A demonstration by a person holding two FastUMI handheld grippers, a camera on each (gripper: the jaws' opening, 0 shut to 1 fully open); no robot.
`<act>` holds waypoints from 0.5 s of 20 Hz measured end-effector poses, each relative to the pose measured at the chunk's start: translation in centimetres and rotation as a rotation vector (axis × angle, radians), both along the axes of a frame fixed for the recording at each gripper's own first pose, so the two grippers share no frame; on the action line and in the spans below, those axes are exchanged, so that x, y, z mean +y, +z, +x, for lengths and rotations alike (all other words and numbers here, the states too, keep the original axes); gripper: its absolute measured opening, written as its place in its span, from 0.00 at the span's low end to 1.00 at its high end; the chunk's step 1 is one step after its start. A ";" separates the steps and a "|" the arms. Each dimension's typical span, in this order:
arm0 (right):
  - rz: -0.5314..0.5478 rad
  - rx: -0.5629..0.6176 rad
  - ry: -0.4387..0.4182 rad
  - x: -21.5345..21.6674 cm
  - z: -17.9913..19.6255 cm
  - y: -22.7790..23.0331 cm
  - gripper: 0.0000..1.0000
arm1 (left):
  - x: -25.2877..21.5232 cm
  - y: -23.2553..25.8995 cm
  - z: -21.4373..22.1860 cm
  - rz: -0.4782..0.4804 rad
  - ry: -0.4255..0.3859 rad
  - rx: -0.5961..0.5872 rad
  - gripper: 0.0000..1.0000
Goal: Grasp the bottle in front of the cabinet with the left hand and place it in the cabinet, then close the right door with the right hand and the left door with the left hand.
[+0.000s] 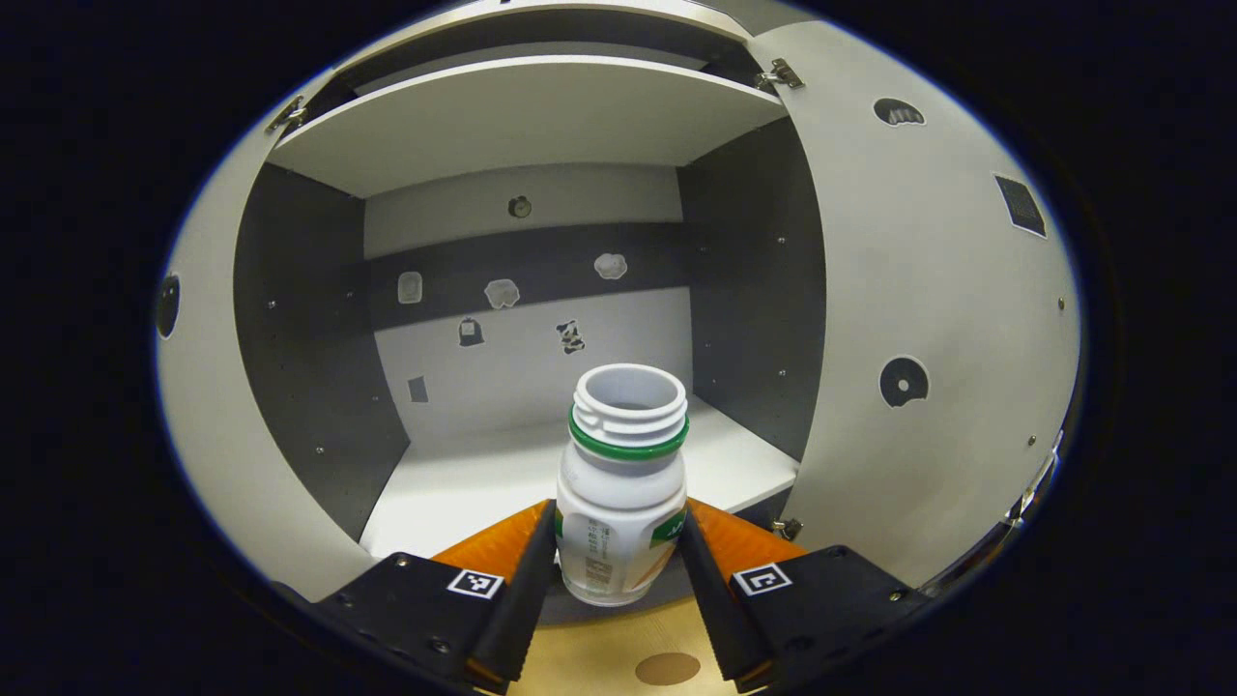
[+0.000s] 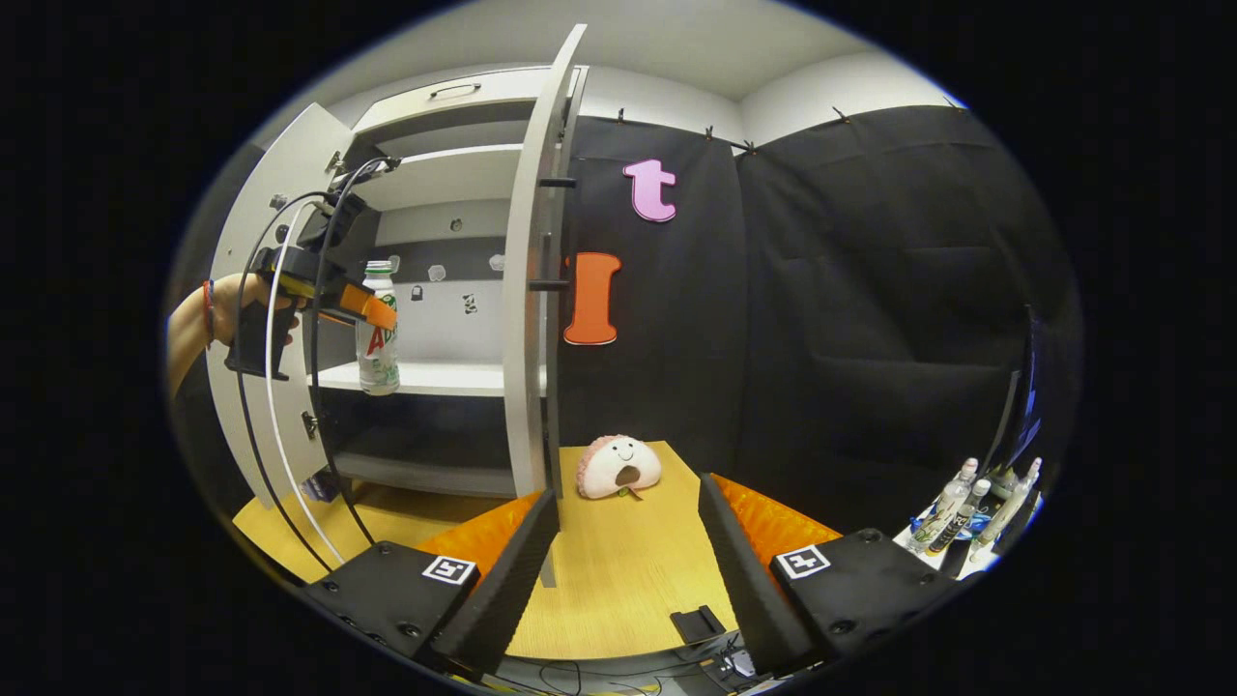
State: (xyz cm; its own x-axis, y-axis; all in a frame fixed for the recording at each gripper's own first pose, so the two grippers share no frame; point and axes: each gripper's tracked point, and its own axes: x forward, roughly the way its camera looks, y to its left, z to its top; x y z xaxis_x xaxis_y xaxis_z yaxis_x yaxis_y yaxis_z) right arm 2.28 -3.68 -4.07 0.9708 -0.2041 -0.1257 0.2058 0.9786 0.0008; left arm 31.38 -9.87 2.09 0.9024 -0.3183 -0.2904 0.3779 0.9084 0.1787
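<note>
The left gripper is clamped on the lower body of the bottle, both fingers pressing its sides, which keeps the capless mouth upright. In the right gripper view the bottle hangs at the front edge of the cabinet shelf, its base about level with that edge, probably so it can slide in and be set down. The right gripper waits with fingers apart, empty, over the desk, facing the right door, likely ready to close it.

Glossy plastic bottle; matt smooth cabinet panels; wood-grain table; soft cloth toy.
</note>
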 end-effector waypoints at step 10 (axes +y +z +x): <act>0.026 0.015 -0.069 -2.6 1.2 -0.9 0.97 | -4.1 -0.8 5.1 -0.055 0.003 -0.025 0.72</act>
State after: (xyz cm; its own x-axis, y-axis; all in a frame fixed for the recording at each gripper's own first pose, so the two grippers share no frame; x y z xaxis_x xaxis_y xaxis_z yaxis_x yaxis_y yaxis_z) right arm 3.51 -6.25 -4.97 0.9526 -0.2670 -0.1461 0.2730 0.9618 0.0223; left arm 36.46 -13.94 1.32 0.9103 -0.3302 -0.2498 0.3710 0.9183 0.1383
